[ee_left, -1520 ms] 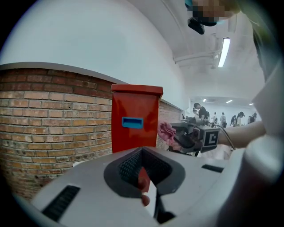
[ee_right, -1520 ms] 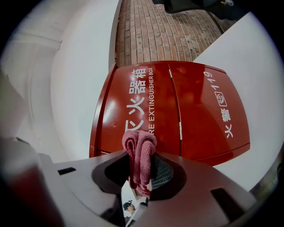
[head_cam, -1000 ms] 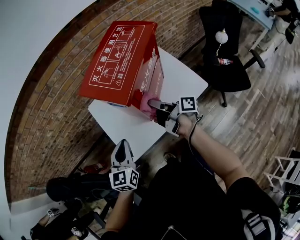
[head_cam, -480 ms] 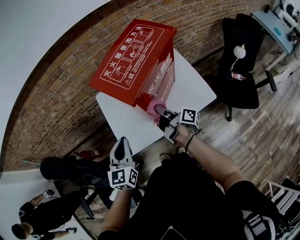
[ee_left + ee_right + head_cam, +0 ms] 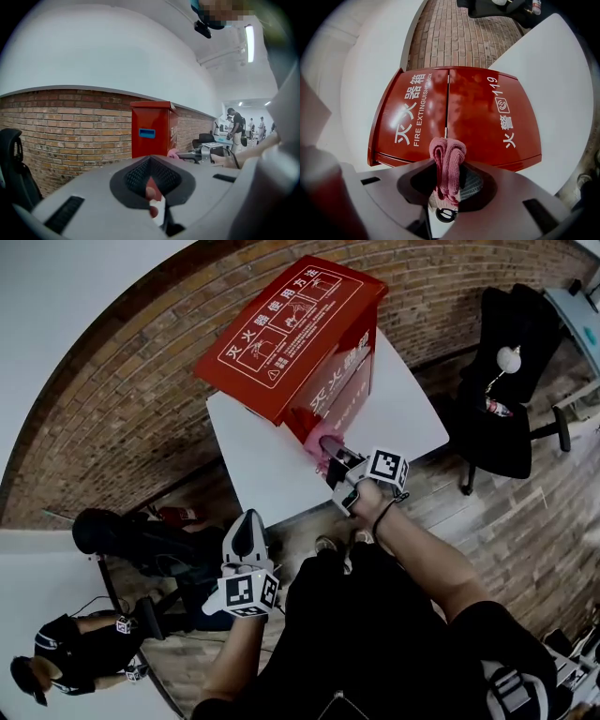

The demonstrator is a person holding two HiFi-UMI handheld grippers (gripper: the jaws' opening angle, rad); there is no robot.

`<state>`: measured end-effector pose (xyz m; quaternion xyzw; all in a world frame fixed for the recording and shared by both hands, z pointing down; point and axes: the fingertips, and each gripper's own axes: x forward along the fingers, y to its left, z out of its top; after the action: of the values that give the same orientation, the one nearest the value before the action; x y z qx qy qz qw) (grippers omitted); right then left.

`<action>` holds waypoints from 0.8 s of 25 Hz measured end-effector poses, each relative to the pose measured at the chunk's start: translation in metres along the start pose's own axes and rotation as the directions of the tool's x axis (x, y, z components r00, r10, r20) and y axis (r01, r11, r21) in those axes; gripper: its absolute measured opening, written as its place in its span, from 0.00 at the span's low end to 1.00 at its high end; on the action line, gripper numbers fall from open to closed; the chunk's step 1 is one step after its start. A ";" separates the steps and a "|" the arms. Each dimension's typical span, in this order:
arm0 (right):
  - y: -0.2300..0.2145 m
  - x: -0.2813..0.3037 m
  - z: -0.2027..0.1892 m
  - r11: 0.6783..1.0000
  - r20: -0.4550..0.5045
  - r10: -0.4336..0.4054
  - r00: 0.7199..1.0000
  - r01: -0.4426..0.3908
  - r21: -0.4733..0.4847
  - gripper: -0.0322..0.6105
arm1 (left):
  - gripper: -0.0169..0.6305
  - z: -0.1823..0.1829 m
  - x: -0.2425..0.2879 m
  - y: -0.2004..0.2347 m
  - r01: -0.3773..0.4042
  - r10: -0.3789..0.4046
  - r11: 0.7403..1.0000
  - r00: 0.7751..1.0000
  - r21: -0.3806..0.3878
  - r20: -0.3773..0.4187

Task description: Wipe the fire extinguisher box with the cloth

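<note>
- The red fire extinguisher box [image 5: 300,334] stands at the far edge of the white surface [image 5: 412,413], beside the brick wall [image 5: 122,427].
- The pink cloth [image 5: 446,164] is clamped in the right gripper [image 5: 332,448], at the box's lower front.
- The left gripper [image 5: 246,521] has its jaws together and empty, off the surface's near edge.

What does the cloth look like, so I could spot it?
Find the white table by the brick wall, carrying a big red fire extinguisher box. At the box's front, the right gripper pinches a folded cloth, the only pink thing there.
</note>
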<state>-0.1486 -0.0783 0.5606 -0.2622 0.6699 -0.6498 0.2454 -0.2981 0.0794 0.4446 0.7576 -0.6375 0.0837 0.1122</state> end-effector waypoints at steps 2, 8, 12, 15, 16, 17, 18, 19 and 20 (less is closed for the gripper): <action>-0.001 -0.001 0.000 1.000 0.000 0.000 1.000 0.000 -0.012 0.22 | 0.07 -0.003 -0.006 0.000 -0.015 0.015 1.000 1.000 0.000 -0.002; -0.009 -0.002 0.000 0.999 0.020 -0.013 1.000 0.014 -0.029 0.22 | 0.07 -0.010 -0.020 0.003 -0.053 0.053 0.999 0.999 -0.001 -0.011; -0.018 -0.002 -0.001 1.000 0.022 -0.018 1.000 0.018 -0.019 0.22 | 0.07 -0.015 -0.027 0.002 -0.071 0.071 0.997 0.997 -0.002 -0.019; -0.022 -0.002 0.000 0.999 0.017 -0.020 1.000 0.021 -0.030 0.22 | 0.07 -0.019 -0.031 0.001 -0.079 0.079 0.997 0.996 -0.001 -0.027; -0.024 -0.002 0.001 0.999 0.015 -0.024 1.000 0.024 -0.032 0.22 | 0.07 -0.020 -0.032 0.001 -0.083 0.082 0.997 0.996 -0.002 -0.030; -0.026 -0.002 0.001 0.999 0.013 -0.029 1.000 0.029 -0.033 0.22 | 0.07 -0.022 -0.033 0.000 -0.086 0.086 0.996 0.996 -0.002 -0.033; -0.030 -0.002 0.001 0.999 0.010 -0.035 0.999 0.035 -0.033 0.22 | 0.07 -0.023 -0.034 -0.001 -0.089 0.089 0.996 0.995 -0.003 -0.036; -0.034 -0.002 0.001 0.999 0.007 -0.042 0.999 0.042 -0.032 0.22 | 0.07 -0.025 -0.035 -0.001 -0.092 0.092 0.996 0.995 -0.003 -0.038; -0.038 -0.002 0.001 0.998 0.003 -0.049 0.999 0.049 -0.031 0.22 | 0.07 -0.026 -0.035 -0.002 -0.096 0.095 0.995 0.995 -0.003 -0.041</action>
<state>-0.1448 -0.0781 0.5984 -0.2832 0.6730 -0.6448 0.2260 -0.3014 0.1207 0.4603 0.7242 -0.6708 0.1028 0.1228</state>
